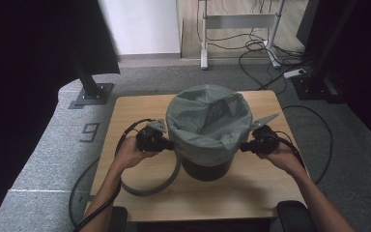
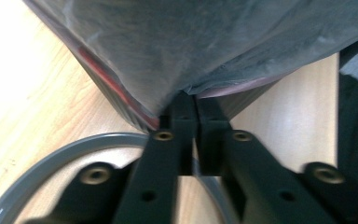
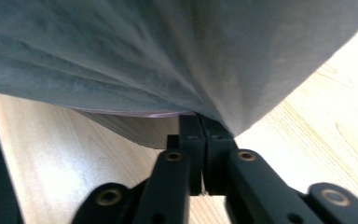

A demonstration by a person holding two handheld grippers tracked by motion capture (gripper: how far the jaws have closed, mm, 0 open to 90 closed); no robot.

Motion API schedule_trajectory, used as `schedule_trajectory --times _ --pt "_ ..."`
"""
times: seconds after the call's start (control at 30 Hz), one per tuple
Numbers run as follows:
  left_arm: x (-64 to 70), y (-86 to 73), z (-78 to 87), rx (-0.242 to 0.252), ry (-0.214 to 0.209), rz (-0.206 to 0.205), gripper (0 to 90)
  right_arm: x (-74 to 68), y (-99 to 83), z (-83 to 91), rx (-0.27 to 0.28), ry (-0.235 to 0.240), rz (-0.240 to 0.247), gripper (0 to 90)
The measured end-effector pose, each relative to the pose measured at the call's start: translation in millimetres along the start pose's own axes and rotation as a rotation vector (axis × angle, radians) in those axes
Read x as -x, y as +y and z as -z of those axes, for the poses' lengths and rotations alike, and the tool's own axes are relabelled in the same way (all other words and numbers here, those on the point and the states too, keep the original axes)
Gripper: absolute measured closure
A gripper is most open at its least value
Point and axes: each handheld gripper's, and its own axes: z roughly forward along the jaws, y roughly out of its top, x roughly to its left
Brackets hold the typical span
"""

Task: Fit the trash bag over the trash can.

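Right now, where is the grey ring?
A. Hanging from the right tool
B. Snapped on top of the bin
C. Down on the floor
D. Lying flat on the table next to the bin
D: the grey ring lies flat on the wooden table, beside the bin, just under the left tool, which is shut on the bag.

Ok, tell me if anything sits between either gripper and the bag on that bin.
Nothing visible does. The left gripper and right gripper are each shut on the hanging edge of the grey bag. The grey ring lies on the table, below the left gripper.
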Motion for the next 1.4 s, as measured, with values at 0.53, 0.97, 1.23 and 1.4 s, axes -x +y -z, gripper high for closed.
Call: schedule_trajectory --times 0.53,0.97,1.23,1.4 --pt "0.5 -30.9 40.6 0.202 0.094 0.145 25.7 1.6 19.9 77.0 0.125 -0.033 0.036 27.4" --pt "6.4 -69.6 19.4 0.191 0.188 0.244 6.6 0.7 63.9 117.6 0.187 -0.055 0.034 15.8" --pt "8.2 -99.2 4.5 0.172 0.264 0.291 0.0 -4.3 101.6 114.7 0.188 -0.049 0.052 15.8" --pt "9.3 -118.9 -1.6 0.156 0.323 0.303 0.0 -8.3 129.6 101.6 0.174 -0.043 0.068 15.8"
